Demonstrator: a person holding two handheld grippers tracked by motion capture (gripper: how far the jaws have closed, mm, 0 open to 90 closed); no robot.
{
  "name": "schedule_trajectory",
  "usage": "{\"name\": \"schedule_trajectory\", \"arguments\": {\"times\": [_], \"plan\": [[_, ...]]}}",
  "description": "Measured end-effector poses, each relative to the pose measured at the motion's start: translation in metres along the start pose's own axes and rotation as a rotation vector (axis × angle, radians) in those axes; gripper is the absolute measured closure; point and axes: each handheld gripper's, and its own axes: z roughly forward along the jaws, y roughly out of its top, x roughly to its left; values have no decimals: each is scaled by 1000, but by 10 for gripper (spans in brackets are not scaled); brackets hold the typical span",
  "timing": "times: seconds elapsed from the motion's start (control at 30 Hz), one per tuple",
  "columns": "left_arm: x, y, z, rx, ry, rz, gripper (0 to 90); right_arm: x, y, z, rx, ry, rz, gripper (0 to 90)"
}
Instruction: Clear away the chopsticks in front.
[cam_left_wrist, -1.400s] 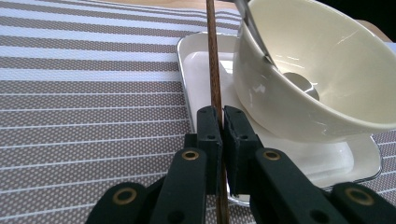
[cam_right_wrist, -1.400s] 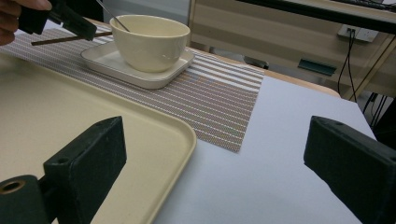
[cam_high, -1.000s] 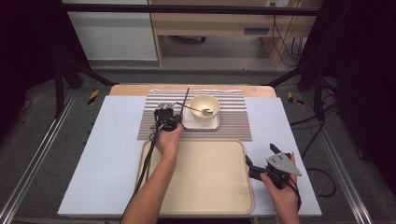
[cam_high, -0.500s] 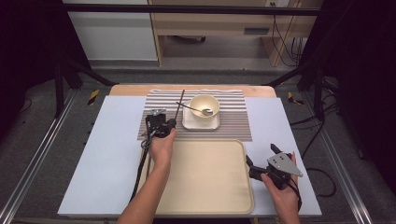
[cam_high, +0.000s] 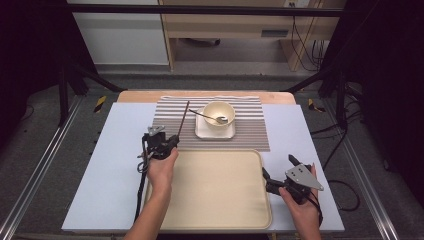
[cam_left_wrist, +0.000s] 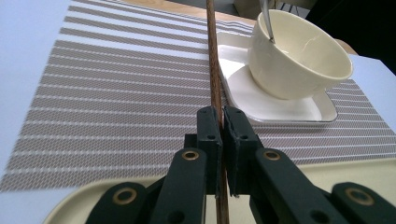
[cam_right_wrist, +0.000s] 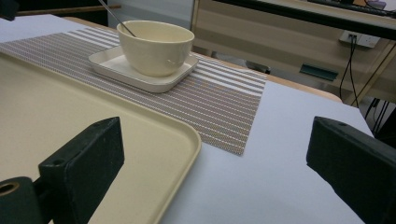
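A thin brown stick (cam_high: 184, 117), like a chopstick, is clamped between the jaws of my left gripper (cam_high: 175, 139). It slants up over the left part of the striped placemat (cam_high: 250, 136). In the left gripper view the stick (cam_left_wrist: 213, 56) runs straight up from my shut left gripper (cam_left_wrist: 223, 115). A cream bowl (cam_high: 218, 113) with a metal spoon (cam_high: 204, 115) in it stands on a square white saucer (cam_high: 202, 133). My right gripper (cam_high: 277, 166) rests open at the right edge of the cream tray (cam_high: 215, 195), nothing between its jaws.
The tray lies near the front of the pale blue table cover (cam_high: 105, 165), just in front of the placemat. From the right gripper view, bowl (cam_right_wrist: 156, 44) and saucer (cam_right_wrist: 112, 63) sit beyond the tray's corner (cam_right_wrist: 187, 140). Black frame legs flank the table.
My left gripper has carried the stick to the left and a little toward the person, away from the bowl. The right gripper has stayed where it was.
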Motion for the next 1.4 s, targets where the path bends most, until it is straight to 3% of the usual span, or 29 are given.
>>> {"name": "schedule_trajectory", "arguments": {"times": [0.33,0.57,0.7,0.97,1.2,1.4], "plan": [[2,-26,-46,-24,63,-33,855,5,4,0,-17,8,-9,43],[3,-39,-66,-40,72,-16,855,5,4,1,-14,7,-6,43],[-5,-51,-76,-55,69,-1,855,6,4,1,-5,12,-9,43],[-14,-64,-87,-79,79,8,855,4,3,2,-9,13,10,43],[-14,-74,-95,-105,81,-21,855,4,3,2,-9,19,13,43],[-17,-83,-102,-111,88,-7,855,4,3,2,-8,15,8,43]]}}
